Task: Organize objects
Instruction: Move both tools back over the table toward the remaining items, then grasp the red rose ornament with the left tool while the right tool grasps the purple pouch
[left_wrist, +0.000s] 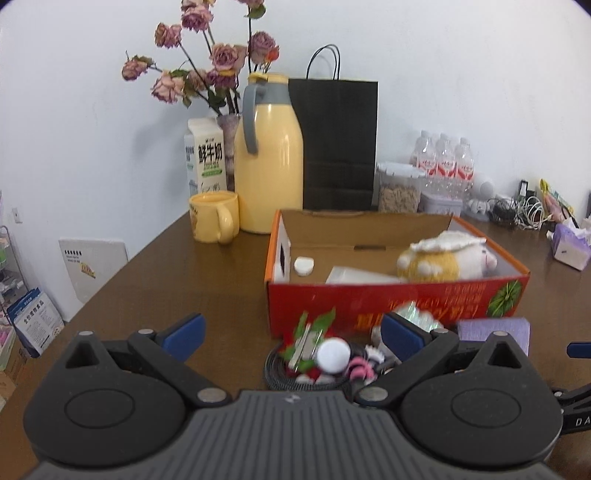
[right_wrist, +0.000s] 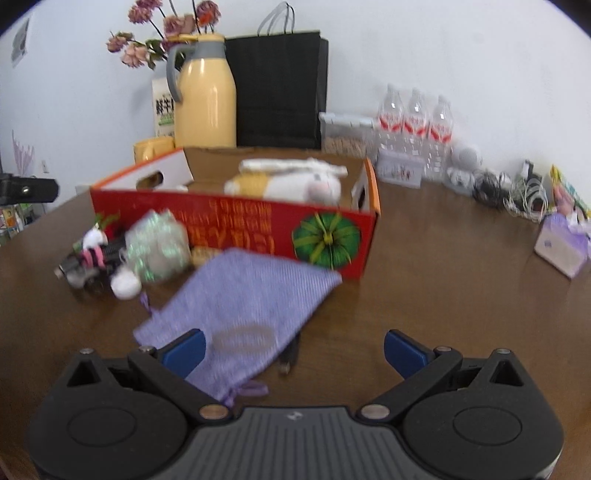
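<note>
A red cardboard box (left_wrist: 388, 302) stands open on the brown table and holds a plush rabbit (left_wrist: 447, 258), a white sheet and a small white piece (left_wrist: 303, 265). In front of it lies a pile of small trinkets (left_wrist: 325, 356) with a white ball, next to a shiny wrapped bundle (right_wrist: 157, 245). A purple cloth pouch (right_wrist: 240, 314) lies flat before the box (right_wrist: 236, 229). My left gripper (left_wrist: 293, 338) is open over the trinket pile. My right gripper (right_wrist: 293, 350) is open just above the pouch's near end.
A yellow thermos (left_wrist: 267, 155), yellow mug (left_wrist: 214, 218), milk carton (left_wrist: 207, 158), flower vase and black paper bag (left_wrist: 338, 144) stand behind the box. Water bottles (right_wrist: 415, 125), a food jar, cables (right_wrist: 517, 192) and a tissue pack (right_wrist: 563, 245) lie at the right.
</note>
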